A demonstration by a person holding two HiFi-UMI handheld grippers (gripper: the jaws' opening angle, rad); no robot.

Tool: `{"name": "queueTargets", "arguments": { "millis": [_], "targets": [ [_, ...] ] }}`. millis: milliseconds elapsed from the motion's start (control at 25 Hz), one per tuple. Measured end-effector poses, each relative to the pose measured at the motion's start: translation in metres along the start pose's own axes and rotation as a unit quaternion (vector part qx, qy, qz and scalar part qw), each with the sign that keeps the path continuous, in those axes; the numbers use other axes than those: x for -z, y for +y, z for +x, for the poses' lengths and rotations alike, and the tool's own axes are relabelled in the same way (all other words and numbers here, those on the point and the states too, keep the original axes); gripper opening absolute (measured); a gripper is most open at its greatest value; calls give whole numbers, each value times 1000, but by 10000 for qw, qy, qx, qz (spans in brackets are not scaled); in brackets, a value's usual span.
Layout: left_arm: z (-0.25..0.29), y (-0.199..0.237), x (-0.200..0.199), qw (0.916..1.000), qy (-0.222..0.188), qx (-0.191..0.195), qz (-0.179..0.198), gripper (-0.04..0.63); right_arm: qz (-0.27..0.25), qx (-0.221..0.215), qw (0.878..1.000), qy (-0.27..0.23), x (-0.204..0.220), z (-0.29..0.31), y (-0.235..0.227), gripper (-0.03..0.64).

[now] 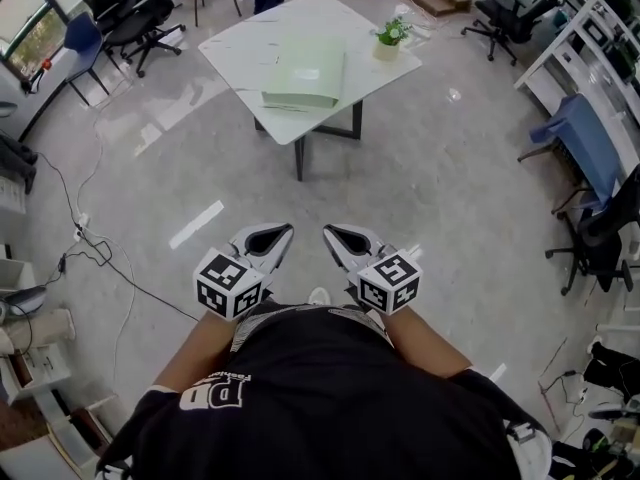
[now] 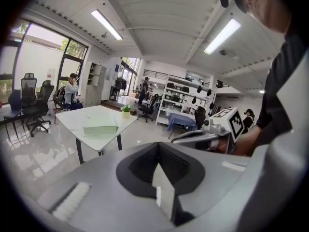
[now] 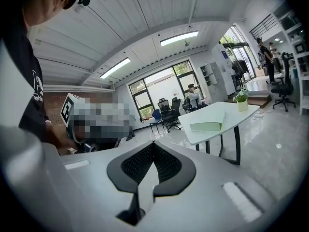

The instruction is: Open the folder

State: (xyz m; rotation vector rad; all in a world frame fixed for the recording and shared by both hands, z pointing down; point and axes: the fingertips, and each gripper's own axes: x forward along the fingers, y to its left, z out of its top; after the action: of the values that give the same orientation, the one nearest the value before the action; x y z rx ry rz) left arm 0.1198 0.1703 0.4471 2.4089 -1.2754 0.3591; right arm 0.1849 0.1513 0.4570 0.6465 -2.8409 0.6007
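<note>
A pale green folder (image 1: 305, 71) lies shut and flat on the white table (image 1: 250, 30), far ahead of me. It also shows small in the left gripper view as the folder (image 2: 100, 129) and in the right gripper view as the folder (image 3: 206, 126). My left gripper (image 1: 283, 232) and right gripper (image 1: 330, 233) hang side by side close to my body, over the bare floor, well short of the table. Both point toward it. Each gripper's jaws meet at the tip, left gripper (image 2: 158, 146) and right gripper (image 3: 153, 144), with nothing between them.
A small potted plant (image 1: 390, 36) stands at the table's right corner. Office chairs (image 1: 135, 13) stand at the far left and cables (image 1: 95, 243) trail over the floor at left. A blue-draped chair (image 1: 585, 148) and shelving line the right side. A person (image 2: 72, 88) stands beyond the table.
</note>
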Motion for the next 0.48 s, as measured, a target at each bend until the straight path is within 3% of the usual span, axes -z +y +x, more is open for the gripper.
{"name": "queueTargets", "arguments": {
  "millis": [160,320,480],
  "targets": [
    [5,9,8,9998,170,-129,-52,51,-6,-190,9998,110,3,6,-1,-3],
    [6,18,8,9995,159,-226,-156,51,335,-134,9989,284,14,12,-13,-3],
    [6,30,15,9993,243,-267,-130,51,346,-147,9988,319,14,25,-20,-2]
  ]
}}
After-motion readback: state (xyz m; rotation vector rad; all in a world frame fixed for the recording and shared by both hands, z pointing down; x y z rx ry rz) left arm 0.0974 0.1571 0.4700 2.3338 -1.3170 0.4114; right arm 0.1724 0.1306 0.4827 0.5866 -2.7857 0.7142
